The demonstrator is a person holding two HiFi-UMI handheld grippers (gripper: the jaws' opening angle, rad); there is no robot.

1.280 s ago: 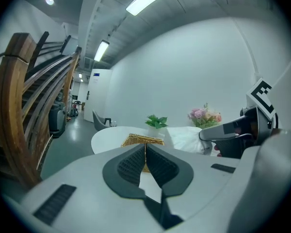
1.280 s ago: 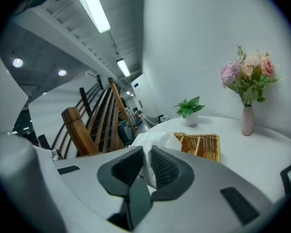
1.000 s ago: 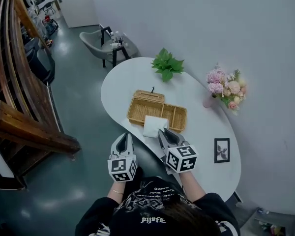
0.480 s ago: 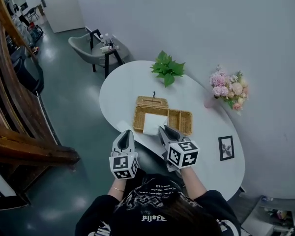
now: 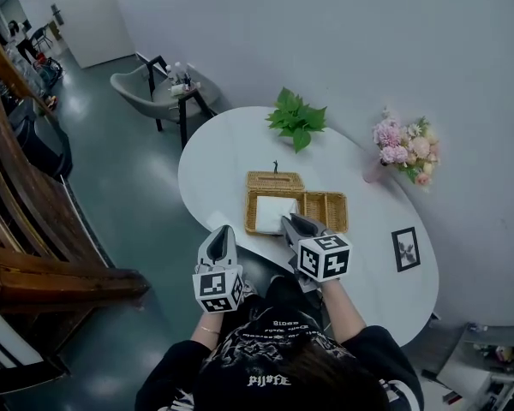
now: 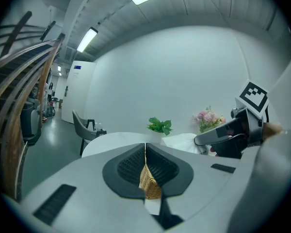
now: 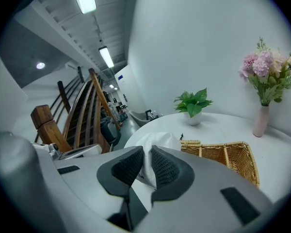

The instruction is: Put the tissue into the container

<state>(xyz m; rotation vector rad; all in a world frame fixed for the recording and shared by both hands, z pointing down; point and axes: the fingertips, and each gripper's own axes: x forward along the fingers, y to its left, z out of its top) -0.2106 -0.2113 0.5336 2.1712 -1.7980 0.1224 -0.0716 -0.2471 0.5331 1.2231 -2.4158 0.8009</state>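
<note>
A wicker basket (image 5: pixel 326 205) with compartments stands on the white oval table (image 5: pixel 214 157). The white tissue (image 5: pixel 274 211) hangs over the basket's left compartment, and my right gripper (image 5: pixel 293 223) is shut on its near edge. In the right gripper view the tissue (image 7: pixel 156 141) is pinched between the dark pads (image 7: pixel 166 168), with the basket (image 7: pixel 228 157) just beyond. My left gripper (image 5: pixel 222 236) hovers off the table's near edge, left of the basket, shut and empty. Its view shows the jaws (image 6: pixel 145 149) together, with a sliver of wicker behind.
A potted green plant (image 5: pixel 296 118) sits at the table's far side, a vase of pink flowers (image 5: pixel 403 148) at the right, a small picture frame (image 5: pixel 407 248) near the right edge. A grey chair (image 5: pixel 146 88) and a wooden stair rail (image 5: pixel 34 255) stand to the left.
My right gripper has carried the tissue forward from the basket's near edge to over its left compartment. The left gripper stayed beside it, shut.
</note>
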